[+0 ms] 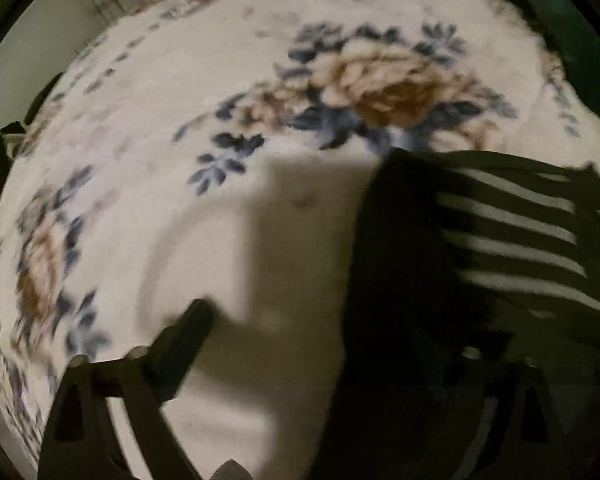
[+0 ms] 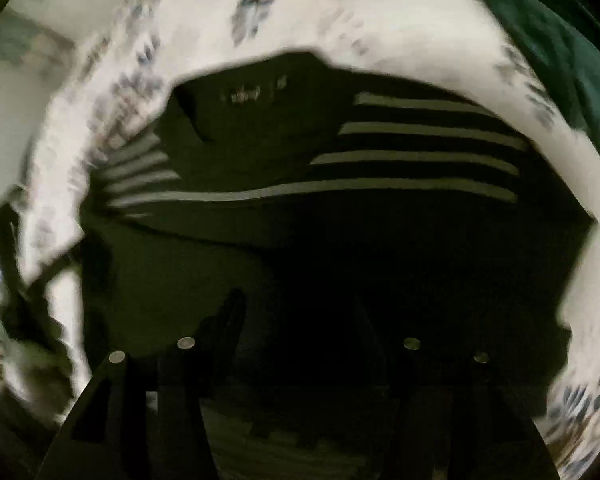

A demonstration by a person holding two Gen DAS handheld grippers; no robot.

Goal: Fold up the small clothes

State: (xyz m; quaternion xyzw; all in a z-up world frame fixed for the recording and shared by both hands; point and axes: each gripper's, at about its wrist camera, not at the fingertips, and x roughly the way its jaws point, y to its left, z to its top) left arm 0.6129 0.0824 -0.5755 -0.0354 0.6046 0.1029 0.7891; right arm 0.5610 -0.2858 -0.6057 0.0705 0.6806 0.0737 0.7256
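Note:
A small black garment with white stripes (image 1: 480, 248) lies on a white floral blanket (image 1: 220, 80). In the left wrist view it fills the lower right, and my left gripper (image 1: 320, 320) is open, its left finger (image 1: 184, 344) over bare blanket and its right finger hidden in the dark cloth. In the right wrist view the garment (image 2: 340, 200) fills the middle, with a small logo near its far edge. My right gripper (image 2: 300, 320) hovers just over it; its dark fingers (image 2: 224, 328) stand apart, and I cannot see cloth between them. Both views are blurred.
The blanket (image 2: 380, 20) covers a bed. A dark green cloth (image 2: 560, 40) lies at the far right edge, also in the left wrist view (image 1: 560, 20). A dark item (image 1: 4, 152) hangs at the left beside a pale wall.

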